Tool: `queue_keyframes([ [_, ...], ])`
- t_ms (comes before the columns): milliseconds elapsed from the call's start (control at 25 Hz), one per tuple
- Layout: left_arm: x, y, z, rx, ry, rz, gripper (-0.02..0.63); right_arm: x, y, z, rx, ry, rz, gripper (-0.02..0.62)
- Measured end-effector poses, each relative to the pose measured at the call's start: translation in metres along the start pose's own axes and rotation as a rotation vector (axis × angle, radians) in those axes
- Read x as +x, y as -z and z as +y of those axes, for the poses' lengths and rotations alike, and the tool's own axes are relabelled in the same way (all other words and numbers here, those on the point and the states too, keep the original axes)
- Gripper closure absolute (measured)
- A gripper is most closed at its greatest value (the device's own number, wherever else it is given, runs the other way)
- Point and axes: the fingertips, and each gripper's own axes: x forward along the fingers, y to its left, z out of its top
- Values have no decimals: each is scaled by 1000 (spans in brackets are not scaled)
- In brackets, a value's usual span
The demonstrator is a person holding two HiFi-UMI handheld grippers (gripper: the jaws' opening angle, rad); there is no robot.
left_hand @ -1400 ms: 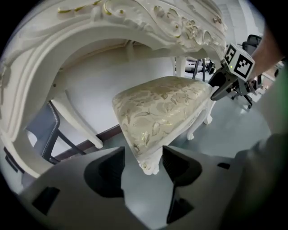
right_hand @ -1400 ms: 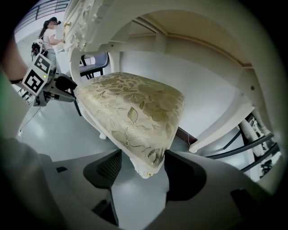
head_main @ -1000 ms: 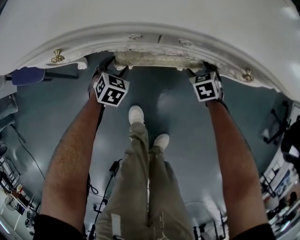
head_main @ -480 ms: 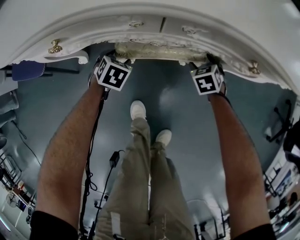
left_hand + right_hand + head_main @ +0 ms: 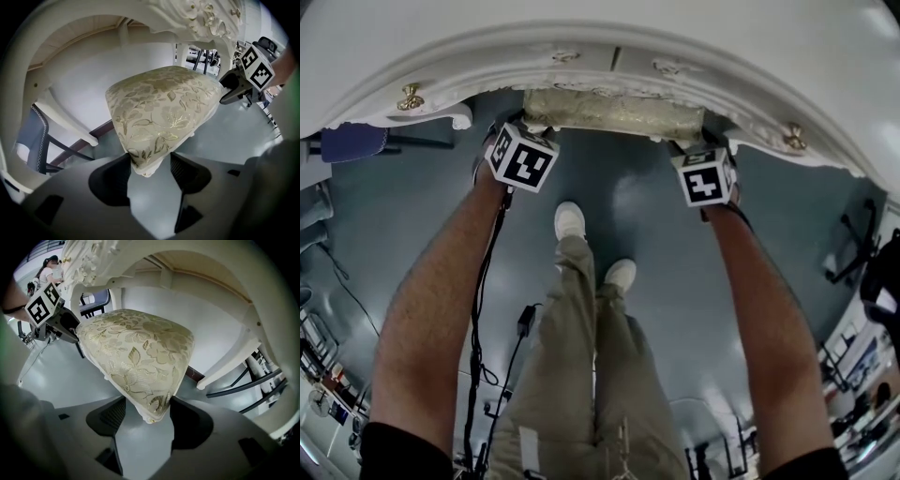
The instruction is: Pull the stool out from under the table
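Note:
The stool's seat, padded in cream and gold floral cloth, shows just past the front edge of the white carved table. My left gripper is shut on the seat's left front corner. My right gripper is shut on the right front corner. In the left gripper view the cushion fills the middle, with the right gripper at its far side. The right gripper view shows the cushion and the left gripper beyond it. The stool's legs are hidden.
The table's carved apron with brass knobs arches over the stool. A white table leg stands to the right. The person's legs and white shoes are on the grey floor behind the grippers. A blue chair is at left, a cable on the floor.
Both grippers have drawn back a little toward the person, and more of the floral seat shows from under the table's edge than before.

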Motion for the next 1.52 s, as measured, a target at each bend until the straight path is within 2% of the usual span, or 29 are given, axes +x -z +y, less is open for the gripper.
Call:
queue_keyframes([
  [200,-6,15,-5,45,30,32,341,-5,13,14,9,-76,-4,299],
  [320,-1,11,-8,54,45,58,329,-1,7,14,14,-92,8,268],
  [520,-1,14,-7,51,9,43,327,-2,12,19,32,-67,8,273],
  [680,-6,21,-14,41,-3,63,330,-7,16,18,29,-50,1,290],
  [1080,-29,82,-44,17,-8,122,336,-30,52,60,7,-119,3,295],
  [1200,-38,100,-57,-4,-11,130,337,-36,68,75,6,-166,22,298],
  [1520,-60,157,-92,-32,-3,168,349,-55,108,106,-47,-197,68,313],
])
